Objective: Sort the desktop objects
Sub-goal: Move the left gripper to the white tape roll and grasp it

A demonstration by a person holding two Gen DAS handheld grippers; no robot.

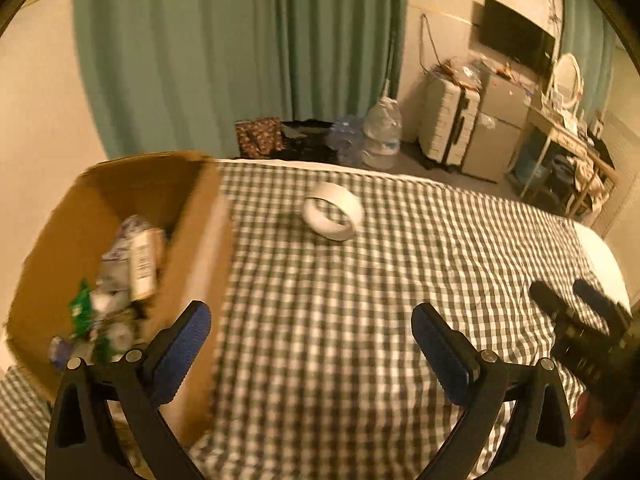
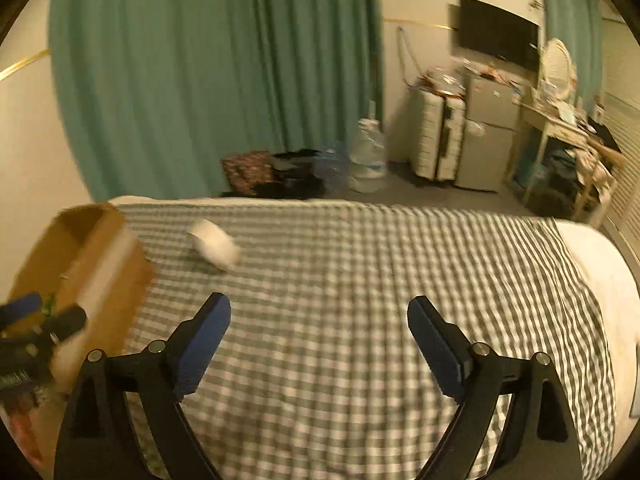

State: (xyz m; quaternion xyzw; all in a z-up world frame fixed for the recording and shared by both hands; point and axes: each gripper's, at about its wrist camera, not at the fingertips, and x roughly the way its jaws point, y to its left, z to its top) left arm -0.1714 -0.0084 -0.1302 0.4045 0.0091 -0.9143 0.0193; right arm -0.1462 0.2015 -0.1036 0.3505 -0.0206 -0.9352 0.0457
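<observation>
A white roll of tape (image 1: 333,210) lies on the checked cloth (image 1: 360,280), a short way right of the cardboard box (image 1: 188,248); the right wrist view shows the same roll (image 2: 215,245) blurred. Several small packets and wrappers (image 1: 120,280) fill the box. My left gripper (image 1: 312,324) is open and empty over the cloth beside the box's right wall, well short of the roll. My right gripper (image 2: 319,320) is open and empty over bare cloth, right of the roll. Each gripper shows at the edge of the other's view: the right gripper (image 1: 568,296) and the left gripper (image 2: 40,312).
The checked cloth covers a bed whose white edge (image 2: 592,264) curves off at the right. Beyond its far edge are green curtains (image 1: 240,60), water bottles (image 1: 382,132) on the floor, a suitcase (image 1: 448,124), a small fridge (image 1: 496,128) and a cluttered desk (image 1: 568,140).
</observation>
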